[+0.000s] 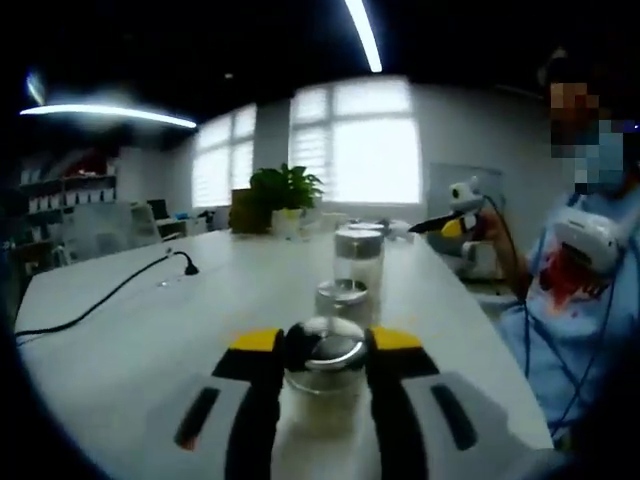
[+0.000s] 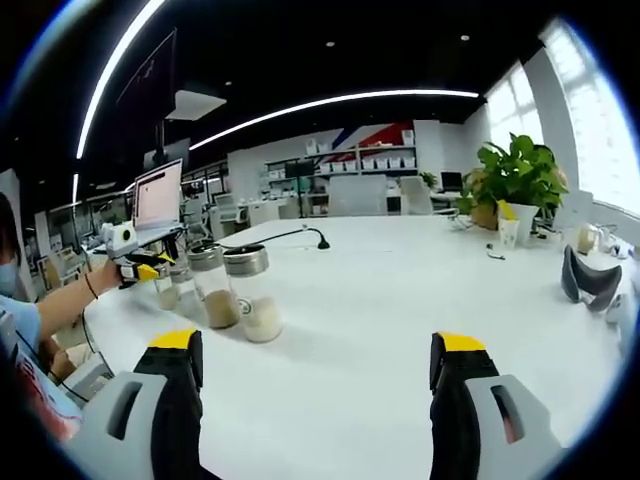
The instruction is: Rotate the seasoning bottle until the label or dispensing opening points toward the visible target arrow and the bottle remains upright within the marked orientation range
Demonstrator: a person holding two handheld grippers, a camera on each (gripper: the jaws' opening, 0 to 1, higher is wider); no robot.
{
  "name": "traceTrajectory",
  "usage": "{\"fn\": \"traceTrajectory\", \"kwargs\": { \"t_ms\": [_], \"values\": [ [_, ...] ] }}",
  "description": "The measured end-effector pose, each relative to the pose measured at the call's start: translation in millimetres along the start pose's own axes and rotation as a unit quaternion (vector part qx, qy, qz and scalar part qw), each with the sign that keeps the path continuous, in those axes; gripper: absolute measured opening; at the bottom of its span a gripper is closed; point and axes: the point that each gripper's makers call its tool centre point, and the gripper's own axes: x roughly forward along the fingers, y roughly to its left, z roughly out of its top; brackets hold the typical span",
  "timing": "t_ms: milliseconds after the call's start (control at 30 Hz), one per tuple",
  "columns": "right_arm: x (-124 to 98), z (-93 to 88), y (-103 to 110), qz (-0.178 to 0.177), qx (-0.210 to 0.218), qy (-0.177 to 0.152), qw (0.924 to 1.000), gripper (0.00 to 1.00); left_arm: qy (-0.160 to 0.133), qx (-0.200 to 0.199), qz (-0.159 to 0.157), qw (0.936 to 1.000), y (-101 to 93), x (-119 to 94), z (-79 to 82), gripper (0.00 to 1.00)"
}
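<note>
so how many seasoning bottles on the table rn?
3, in a row on the white table: the nearest bottle sits between the left gripper jaws, the middle bottle behind it, the far bottle last. Right gripper open, away from them.

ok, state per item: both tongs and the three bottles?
left tongs: closed around the nearest seasoning bottle
nearest seasoning bottle: upright, lid on
middle bottle: upright, lid on
far bottle: upright, lid on
right tongs: open, holding nothing, over the white table
</note>
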Motion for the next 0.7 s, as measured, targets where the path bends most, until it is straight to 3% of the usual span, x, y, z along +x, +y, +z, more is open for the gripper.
{"fn": "traceTrajectory", "kwargs": {
  "t_ms": [200,333,467,533,700],
  "values": [
    [2,-3.2,1,0.003,0.005,0.006,1.0000,0.97,0.005,-0.010,0.032,0.9994,-0.1,2,0.5,0.34],
    [0,-1.0,1,0.002,0.001,0.003,1.0000,0.97,0.007,-0.008,0.071,0.9974,1.8,1,0.5,0.34],
    [0,-1.8,0,0.000,0.002,0.004,1.0000,0.97,-0.009,-0.027,0.116,0.9929,7.1,-1,0.8,0.34],
    [0,-1.7,0,0.000,0.002,0.004,1.0000,0.97,-0.006,-0.061,0.146,0.9874,10.2,-3,-1.5,0.34],
    [0,-2.1,1,0.002,0.001,0.005,1.0000,0.97,-0.018,-0.042,0.177,0.9831,9.6,-3,-1.1,0.34]
  ]
}}
